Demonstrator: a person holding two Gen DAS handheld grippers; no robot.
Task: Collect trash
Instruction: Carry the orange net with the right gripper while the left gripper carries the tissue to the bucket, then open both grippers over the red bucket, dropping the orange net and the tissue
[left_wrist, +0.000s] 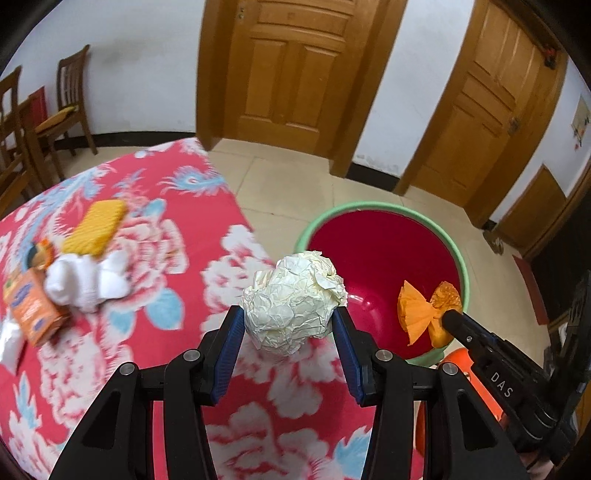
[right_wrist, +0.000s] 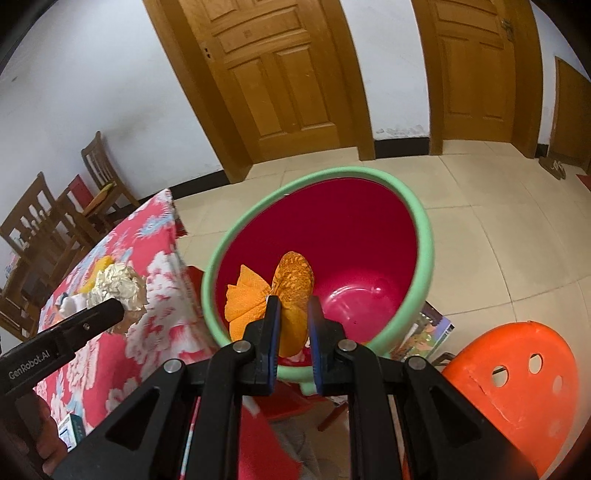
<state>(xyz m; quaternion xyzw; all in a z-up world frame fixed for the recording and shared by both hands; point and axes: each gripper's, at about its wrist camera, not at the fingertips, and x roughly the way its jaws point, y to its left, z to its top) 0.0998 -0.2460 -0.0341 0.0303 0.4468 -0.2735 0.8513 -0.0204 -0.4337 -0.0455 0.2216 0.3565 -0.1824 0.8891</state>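
Left gripper (left_wrist: 290, 321) gripping crumpled paper ball (left_wrist: 293, 299), jaws pressing both its sides, holding it over edge of floral surface (left_wrist: 207, 236), beside bin (left_wrist: 384, 251). Right gripper (right_wrist: 291, 314) pinching orange wrapper (right_wrist: 288, 295), jaws nearly closed on it, hanging it over bin's red inside. Socks (left_wrist: 86, 280), carton (left_wrist: 33, 306), yellow sponge (left_wrist: 98, 227) lying on surface.

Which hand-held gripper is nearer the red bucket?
Right. The right hand-held gripper holds the orange paper over the red bucket. The left hand-held gripper holds the white paper ball over the table's edge beside it.
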